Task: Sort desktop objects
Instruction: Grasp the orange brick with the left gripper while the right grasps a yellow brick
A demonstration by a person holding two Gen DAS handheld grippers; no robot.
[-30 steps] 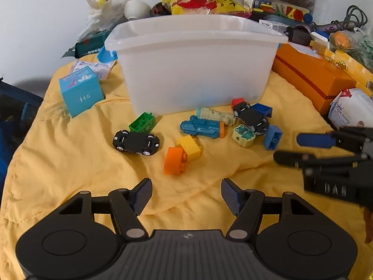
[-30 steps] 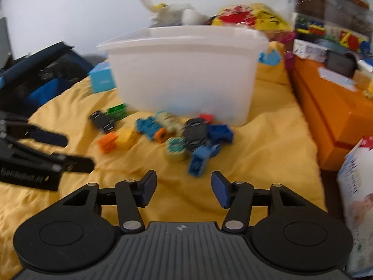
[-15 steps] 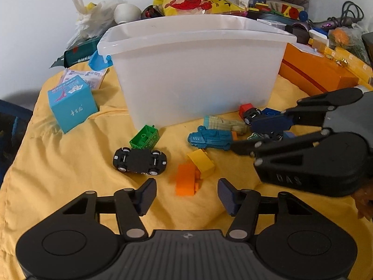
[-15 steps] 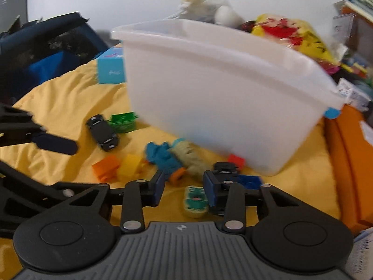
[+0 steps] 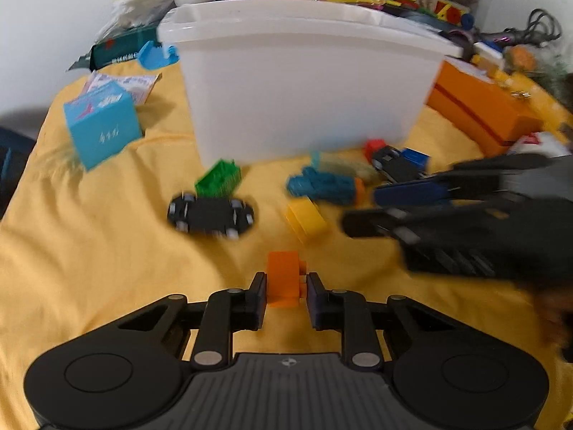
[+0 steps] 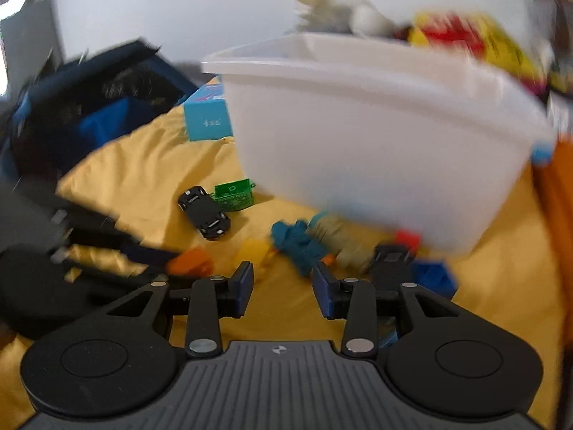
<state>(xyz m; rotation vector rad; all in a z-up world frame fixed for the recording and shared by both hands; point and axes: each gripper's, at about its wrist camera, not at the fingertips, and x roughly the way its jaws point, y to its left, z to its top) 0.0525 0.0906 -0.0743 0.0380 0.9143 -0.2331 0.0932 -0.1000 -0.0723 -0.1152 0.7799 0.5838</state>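
Left claw (image 5: 285, 295) is closing on a small orange brick (image 5: 284, 279) lying on the yellow cloth (image 5: 89, 251), at six o'clock from the white bin (image 5: 304, 82). It looks light, rigid and slick; flat sides suit gripping.

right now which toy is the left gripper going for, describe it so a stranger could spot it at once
Start at the big white tub on the yellow cloth; toys lie scattered in front of it. Nearest the camera, between the closing jaws of the left gripper, sits an orange block. It is the only all-orange toy, apart from the yellow block and black car behind it.
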